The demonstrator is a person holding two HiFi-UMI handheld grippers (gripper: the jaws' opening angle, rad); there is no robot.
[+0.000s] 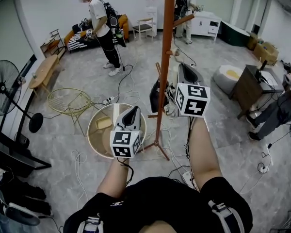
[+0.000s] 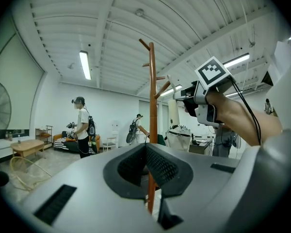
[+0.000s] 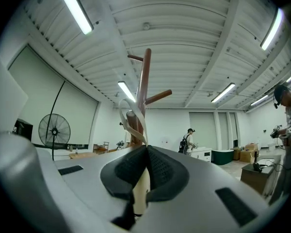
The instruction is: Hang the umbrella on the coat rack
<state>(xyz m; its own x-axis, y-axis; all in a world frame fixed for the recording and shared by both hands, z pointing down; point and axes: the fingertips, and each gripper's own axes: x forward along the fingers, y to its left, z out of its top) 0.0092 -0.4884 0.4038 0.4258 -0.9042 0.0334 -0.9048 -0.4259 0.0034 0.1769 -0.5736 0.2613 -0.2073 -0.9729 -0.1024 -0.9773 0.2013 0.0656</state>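
Observation:
The brown wooden coat rack (image 1: pixel 165 57) stands just ahead of me, its pole and pegs also showing in the right gripper view (image 3: pixel 144 76) and the left gripper view (image 2: pixel 152 106). My right gripper (image 1: pixel 185 68) is beside the pole, shut on the umbrella's cream handle (image 3: pixel 139 193). The cream wrist strap (image 3: pixel 129 116) loops up from the jaws close to a peg (image 3: pixel 157 97). The dark folded umbrella (image 1: pixel 155 97) hangs below that gripper against the pole. My left gripper (image 1: pixel 134 110) sits lower and to the left, shut and empty (image 2: pixel 146 147).
A round yellowish tub (image 1: pixel 99 130) and a wire chair (image 1: pixel 70 101) stand left of the rack's base. Cables trail over the floor. A black fan (image 1: pixel 2 86) is at far left, a dark table (image 1: pixel 247 86) at right. Other people (image 1: pixel 102 28) (image 1: pixel 186 8) work farther back.

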